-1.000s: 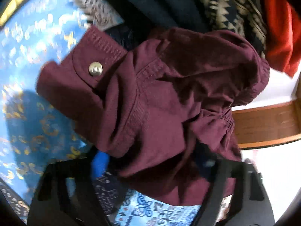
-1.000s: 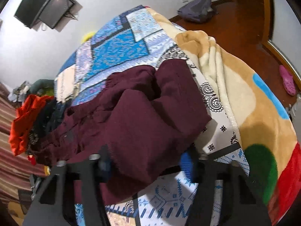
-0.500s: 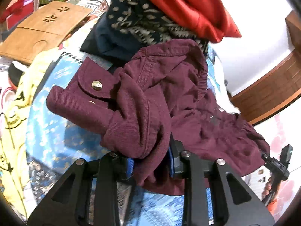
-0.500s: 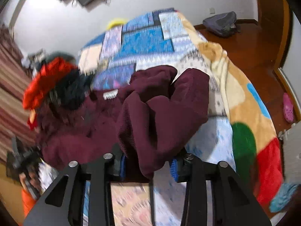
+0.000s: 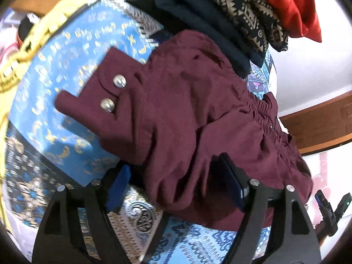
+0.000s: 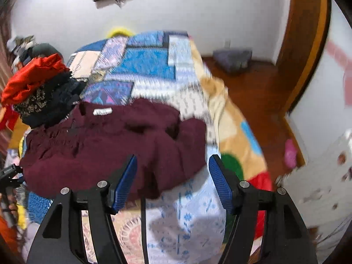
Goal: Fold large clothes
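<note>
A maroon corduroy jacket (image 5: pixel 189 114) lies bunched on the patterned bedspread (image 5: pixel 66 55). Its cuff with two metal snaps (image 5: pixel 112 92) points left. My left gripper (image 5: pixel 176 187) is open, its blue pads either side of a fold of the jacket's lower edge, not clamping it. In the right wrist view the jacket (image 6: pixel 110 140) lies in a heap with a white label showing. My right gripper (image 6: pixel 172 182) is open and empty just in front of the jacket's near edge.
A stack of folded clothes (image 5: pixel 242 11), dark, patterned and red, sits beyond the jacket; it shows at the left in the right wrist view (image 6: pixel 37 92). The bed's edge with a colourful blanket (image 6: pixel 237 136) drops to a wooden floor (image 6: pixel 259 88).
Both grippers have opened and let go of the jacket, which now lies on the bed. The cuff has settled flat, showing both snaps.
</note>
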Available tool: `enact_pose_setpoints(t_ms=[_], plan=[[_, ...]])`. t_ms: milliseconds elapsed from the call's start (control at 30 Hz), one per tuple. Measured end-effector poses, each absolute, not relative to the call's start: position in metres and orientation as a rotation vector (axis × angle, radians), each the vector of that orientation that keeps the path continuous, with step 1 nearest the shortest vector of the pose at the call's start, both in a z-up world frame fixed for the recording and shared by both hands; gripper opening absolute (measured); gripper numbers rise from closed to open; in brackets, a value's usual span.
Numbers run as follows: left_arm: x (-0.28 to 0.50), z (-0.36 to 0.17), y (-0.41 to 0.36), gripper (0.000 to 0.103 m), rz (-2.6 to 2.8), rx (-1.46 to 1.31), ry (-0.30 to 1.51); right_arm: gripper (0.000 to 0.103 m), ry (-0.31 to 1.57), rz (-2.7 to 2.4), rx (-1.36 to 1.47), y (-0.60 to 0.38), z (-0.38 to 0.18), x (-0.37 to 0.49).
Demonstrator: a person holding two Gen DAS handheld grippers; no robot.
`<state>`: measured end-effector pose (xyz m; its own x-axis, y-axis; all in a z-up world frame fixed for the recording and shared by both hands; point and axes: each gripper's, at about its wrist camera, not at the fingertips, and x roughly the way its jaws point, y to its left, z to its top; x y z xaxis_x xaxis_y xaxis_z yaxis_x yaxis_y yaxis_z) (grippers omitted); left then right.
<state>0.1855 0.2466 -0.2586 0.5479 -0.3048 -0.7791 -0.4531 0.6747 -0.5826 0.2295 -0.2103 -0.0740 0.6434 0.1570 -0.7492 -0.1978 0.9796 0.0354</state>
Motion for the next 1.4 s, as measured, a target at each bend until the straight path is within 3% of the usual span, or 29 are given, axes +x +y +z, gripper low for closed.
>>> enact_pose_setpoints(t_ms=[67, 300, 367, 433, 533, 833, 933, 1033, 1233, 1400], plan=[[0.188, -0.270, 0.248, 0.078, 0.088, -0.912, 1.021, 0.072, 0.833, 0.258, -0.032, -0.198, -0.068, 0.234], [0.199, -0.287, 0.248, 0.079, 0.146, -0.978, 0.942, 0.073, 0.865, 0.459, -0.060, -0.117, -0.076, 0.255], [0.202, -0.282, 0.243, 0.066, 0.160, -0.955, 0.923, 0.073, 0.900, 0.505, -0.081, -0.092, -0.087, 0.259], [0.203, -0.270, 0.238, 0.047, 0.188, -0.897, 0.907, 0.073, 0.939, 0.551, -0.096, -0.071, -0.099, 0.260], [0.197, -0.241, 0.231, 0.032, 0.213, -0.803, 0.853, 0.072, 1.005, 0.609, -0.109, -0.046, -0.116, 0.262], [0.177, -0.120, 0.179, 0.028, 0.184, -0.662, 0.642, 0.073, 1.096, 0.726, -0.149, -0.019, -0.145, 0.248], [0.180, -0.086, 0.139, 0.028, 0.166, -0.568, 0.591, 0.077, 1.153, 0.762, -0.134, -0.015, -0.167, 0.246], [0.194, -0.066, 0.091, 0.028, 0.155, -0.443, 0.565, 0.075, 1.138, 0.802, -0.100, -0.029, -0.160, 0.245], [0.239, -0.041, -0.005, 0.025, 0.018, -0.273, 0.566, 0.075, 0.983, 0.667, 0.089, -0.137, -0.103, 0.258], [0.281, -0.057, -0.103, 0.025, -0.129, -0.118, 0.648, 0.075, 0.873, 0.350, 0.170, -0.260, -0.075, 0.253]])
